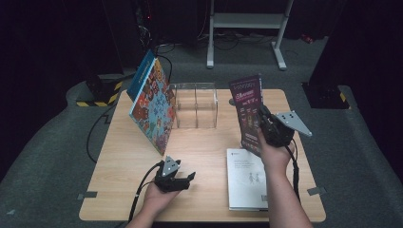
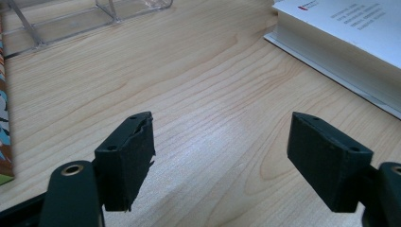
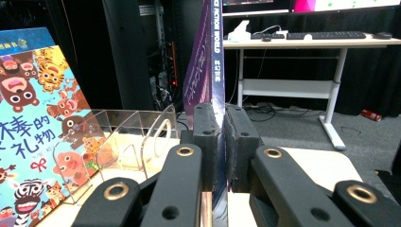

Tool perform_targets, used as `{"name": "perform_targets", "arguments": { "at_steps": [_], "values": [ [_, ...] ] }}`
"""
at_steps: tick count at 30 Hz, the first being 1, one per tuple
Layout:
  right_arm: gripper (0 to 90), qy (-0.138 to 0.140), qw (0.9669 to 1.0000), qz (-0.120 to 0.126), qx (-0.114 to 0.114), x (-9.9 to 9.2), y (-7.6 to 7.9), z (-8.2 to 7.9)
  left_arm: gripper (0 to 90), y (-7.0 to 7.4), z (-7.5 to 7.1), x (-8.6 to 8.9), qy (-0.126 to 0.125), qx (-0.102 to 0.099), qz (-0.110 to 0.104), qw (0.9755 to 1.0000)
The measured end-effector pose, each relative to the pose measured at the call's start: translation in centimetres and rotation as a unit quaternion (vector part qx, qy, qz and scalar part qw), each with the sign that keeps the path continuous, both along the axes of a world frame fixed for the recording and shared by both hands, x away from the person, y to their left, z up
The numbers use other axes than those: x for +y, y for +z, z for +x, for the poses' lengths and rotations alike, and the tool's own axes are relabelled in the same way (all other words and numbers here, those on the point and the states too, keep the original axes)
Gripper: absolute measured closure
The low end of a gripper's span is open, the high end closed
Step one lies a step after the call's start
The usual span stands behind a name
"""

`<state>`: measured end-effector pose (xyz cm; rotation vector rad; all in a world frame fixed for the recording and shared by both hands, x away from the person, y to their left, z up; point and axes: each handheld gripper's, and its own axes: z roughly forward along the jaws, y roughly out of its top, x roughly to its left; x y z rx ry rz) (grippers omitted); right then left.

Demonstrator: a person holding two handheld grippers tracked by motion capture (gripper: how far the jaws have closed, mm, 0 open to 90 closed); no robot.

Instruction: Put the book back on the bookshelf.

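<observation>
Two tongs are in use at the bench point(image 1: 204, 156). My right tongs point(image 1: 263, 124) are clenched on the purple book point(image 1: 248, 111), which stands upright above the bench's right half, its lower edge just over the far end of the white book point(image 1: 244, 178). In the right gripper view the pads press both sides of the purple book point(image 3: 215, 71) near its spine, and it rises straight up between them.

My left tongs point(image 1: 190, 178) are released and grasp nothing; they rest low over the near left part of the bench, pointing right toward the white book. The left gripper view shows the jaws well apart over bare wood point(image 2: 208, 118), with the white book point(image 2: 345, 33) lying flat ahead at right.

At the far middle of the bench stands a clear rack point(image 1: 195, 104) with upright dividers. A picture book point(image 1: 153, 107) leans just left of it, cover facing me. The purple book is near the rack's right end but apart from it.
</observation>
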<state>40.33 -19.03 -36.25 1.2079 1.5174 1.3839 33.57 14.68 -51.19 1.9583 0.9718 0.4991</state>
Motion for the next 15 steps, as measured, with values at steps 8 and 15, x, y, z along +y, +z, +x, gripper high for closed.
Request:
{"name": "perform_targets", "arguments": {
  "at_steps": [8, 15],
  "values": [
    [84.4, 0.003, 1.0, 0.006, -0.004, -0.4, -0.4, -1.7, 24.1, 0.0, -0.1, -0.3, -0.004, 0.002, 0.001, 1.0],
    [84.5, 0.015, 0.9998, 0.002, -0.013, -1.0, -1.2, -4.1, 24.2, 0.0, -0.4, -0.4, -0.008, -0.002, 0.007, 0.9999]
  ]
}}
